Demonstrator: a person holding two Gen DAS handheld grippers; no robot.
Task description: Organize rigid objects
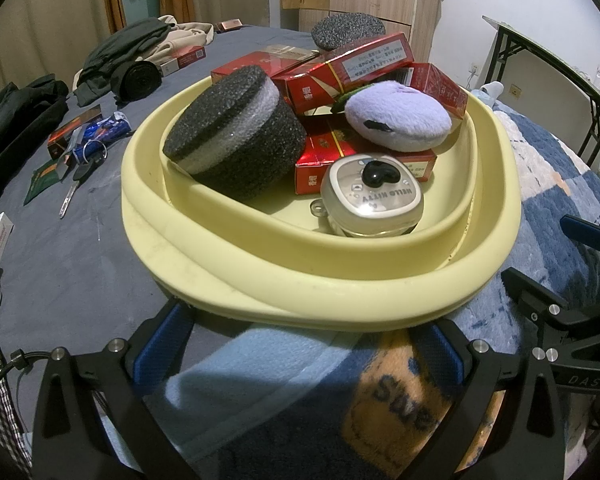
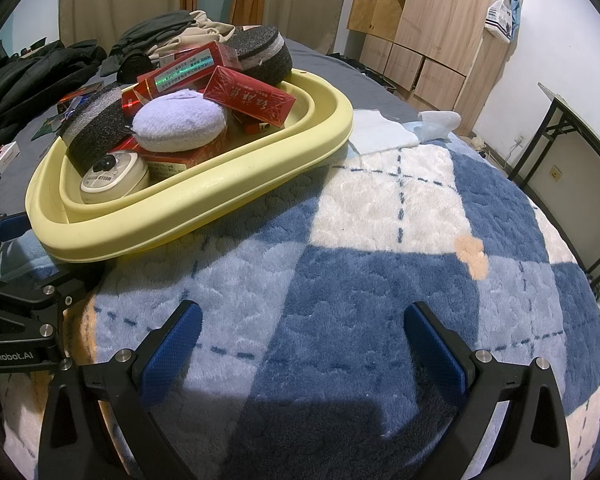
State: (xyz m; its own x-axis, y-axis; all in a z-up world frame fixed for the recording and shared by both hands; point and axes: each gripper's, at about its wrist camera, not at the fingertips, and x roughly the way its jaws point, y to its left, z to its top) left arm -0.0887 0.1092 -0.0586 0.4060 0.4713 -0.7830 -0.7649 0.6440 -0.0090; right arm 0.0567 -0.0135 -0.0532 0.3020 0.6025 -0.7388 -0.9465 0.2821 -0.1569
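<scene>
Both the left gripper (image 1: 300, 354) and right gripper (image 2: 302, 344) are released, holding nothing. The pale yellow plastic basin (image 1: 380, 276) sits just ahead of the left gripper, overfilled; its tilted red cardboard box (image 1: 340, 72) could slide off if bumped.

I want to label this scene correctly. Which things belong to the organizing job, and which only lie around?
Job:
yellow basin
black foam cylinder
red boxes
Hello Kitty case
purple puff

Lying about:
dark clothes
keys
checked blanket
</scene>
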